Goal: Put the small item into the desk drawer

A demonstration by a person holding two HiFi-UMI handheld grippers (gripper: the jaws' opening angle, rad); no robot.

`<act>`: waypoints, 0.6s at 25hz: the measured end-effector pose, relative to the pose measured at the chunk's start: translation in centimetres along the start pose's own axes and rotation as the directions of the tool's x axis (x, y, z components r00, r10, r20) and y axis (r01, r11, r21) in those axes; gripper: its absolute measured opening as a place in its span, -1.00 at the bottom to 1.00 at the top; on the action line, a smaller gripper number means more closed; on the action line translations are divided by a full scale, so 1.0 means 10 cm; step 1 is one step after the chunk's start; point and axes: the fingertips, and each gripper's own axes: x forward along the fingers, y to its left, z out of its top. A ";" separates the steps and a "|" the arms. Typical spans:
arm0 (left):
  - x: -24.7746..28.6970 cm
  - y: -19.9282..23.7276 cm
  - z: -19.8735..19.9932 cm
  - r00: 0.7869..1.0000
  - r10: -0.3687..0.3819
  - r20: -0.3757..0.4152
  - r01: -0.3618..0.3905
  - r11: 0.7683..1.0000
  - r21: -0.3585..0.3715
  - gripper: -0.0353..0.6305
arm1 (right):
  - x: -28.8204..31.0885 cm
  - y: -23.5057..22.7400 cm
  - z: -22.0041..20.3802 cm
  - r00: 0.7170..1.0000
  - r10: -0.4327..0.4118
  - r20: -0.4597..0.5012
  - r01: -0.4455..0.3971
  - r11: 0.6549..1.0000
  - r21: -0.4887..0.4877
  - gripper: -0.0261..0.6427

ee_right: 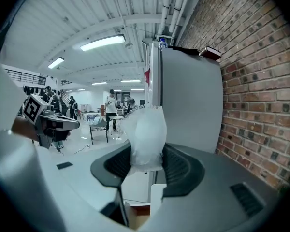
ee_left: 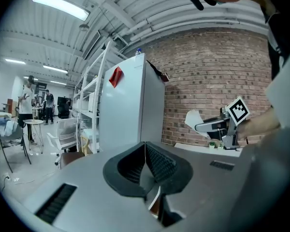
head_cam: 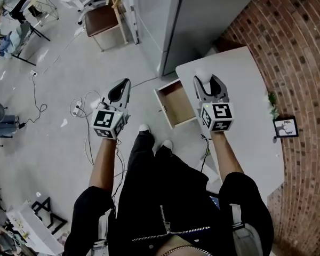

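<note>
Fingers (ee_right: pixel 181 167) of the right gripper (ee_right: pixel 146 159) are pinching the small item (ee_right: pixel 146 132) (a clear bag) over the desk (head_cam: pixel 248 84) edge. Left gripper (ee_left: pixel 145 148) fingers (ee_left: pixel 160 163) are pressing together.

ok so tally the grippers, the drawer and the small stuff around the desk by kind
grippers: 2, the left gripper and the right gripper
open drawer: 1
clear bag between the right gripper's jaws: 1
potted plant: 1
picture frame: 1
total: 6
</note>
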 end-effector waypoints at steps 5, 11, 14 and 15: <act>0.13 -0.02 -0.26 0.999 -0.027 -0.046 0.027 1.000 -0.004 -0.83 | 0.07 0.04 -0.30 0.998 -0.002 -0.057 0.003 1.000 0.018 -0.37; 0.27 -0.05 -0.62 0.991 -0.077 -0.105 0.072 0.996 -0.050 -0.83 | 0.11 0.19 -0.73 0.991 -0.001 -0.132 0.009 0.998 0.055 -0.37; 0.34 -0.06 -0.76 0.987 -0.097 -0.124 0.090 0.994 -0.065 -0.83 | 0.13 0.25 -0.89 0.988 -0.002 -0.157 0.014 0.997 0.075 -0.37; 0.35 -0.07 -0.80 0.986 -0.104 -0.130 0.095 0.993 -0.069 -0.83 | 0.14 0.27 -0.94 0.986 -0.002 -0.165 0.016 0.997 0.080 -0.37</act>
